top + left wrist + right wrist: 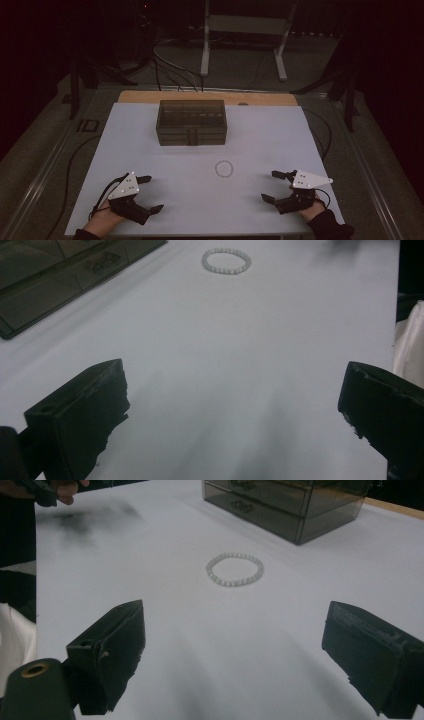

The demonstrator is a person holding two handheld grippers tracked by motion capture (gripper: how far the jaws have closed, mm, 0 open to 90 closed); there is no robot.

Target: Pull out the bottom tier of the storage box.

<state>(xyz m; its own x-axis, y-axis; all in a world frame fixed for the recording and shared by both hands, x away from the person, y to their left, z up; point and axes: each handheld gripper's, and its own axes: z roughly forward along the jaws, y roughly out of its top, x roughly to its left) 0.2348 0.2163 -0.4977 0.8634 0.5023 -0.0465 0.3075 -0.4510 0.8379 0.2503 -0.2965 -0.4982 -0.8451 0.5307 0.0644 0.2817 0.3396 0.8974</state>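
Our jaws stand wide on both sides with nothing between them: the left gripper (150, 193) and right gripper (274, 186) rest low at the near edge of the table (165, 165). The bracelet (224, 168) lies flat between us, nearer the right, in front of the drawer box (191, 122). We judge we are at the start; next, the right must reach in and pinch the beads.

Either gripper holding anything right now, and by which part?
Nothing is held. The left gripper and right gripper are open on the table; the bead bracelet lies untouched between them.
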